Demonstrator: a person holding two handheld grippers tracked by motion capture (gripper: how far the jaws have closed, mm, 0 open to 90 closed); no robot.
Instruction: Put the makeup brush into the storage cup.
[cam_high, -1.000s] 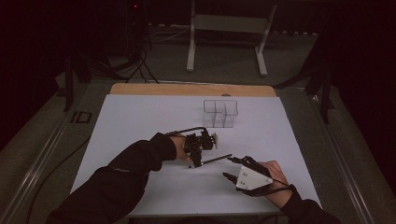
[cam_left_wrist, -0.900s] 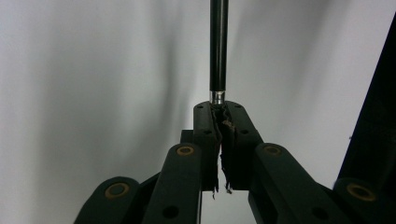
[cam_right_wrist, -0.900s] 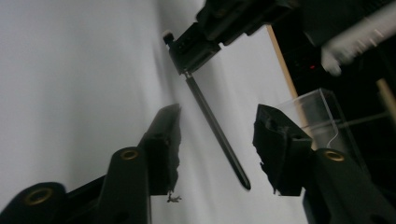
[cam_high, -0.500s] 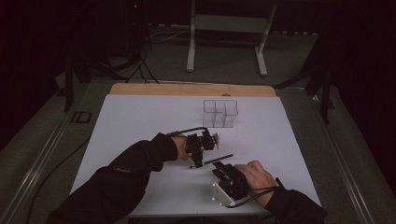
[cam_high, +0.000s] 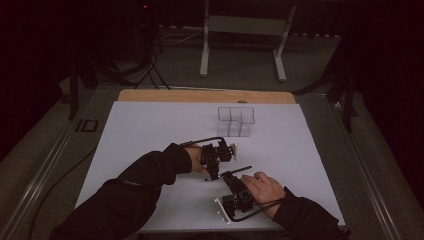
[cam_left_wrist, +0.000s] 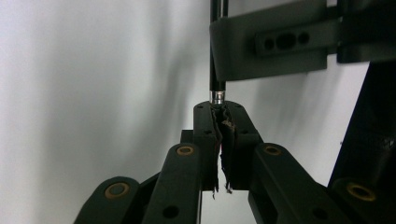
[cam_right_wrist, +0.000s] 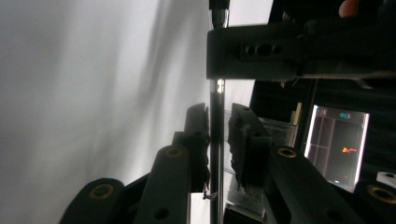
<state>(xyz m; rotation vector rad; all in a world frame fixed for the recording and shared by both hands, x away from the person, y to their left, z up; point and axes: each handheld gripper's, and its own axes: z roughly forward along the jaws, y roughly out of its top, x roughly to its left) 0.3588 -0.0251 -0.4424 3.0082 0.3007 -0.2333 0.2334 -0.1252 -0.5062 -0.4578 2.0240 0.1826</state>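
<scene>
- Your left claw (cam_high: 209, 172) is squeezed shut on one end of a thin black pen (cam_high: 239, 170), low over the white worktop (cam_high: 150, 130).
- Your right claw (cam_high: 229, 176) has just been closing. The pen (cam_right_wrist: 216, 121) runs between its jaws, with a small gap on one side.
- A clear box (cam_high: 236, 121) sits farther back, well apart.

No text, label, brand, number or sign could be read anywhere; the pictures were too dark and small.
</scene>
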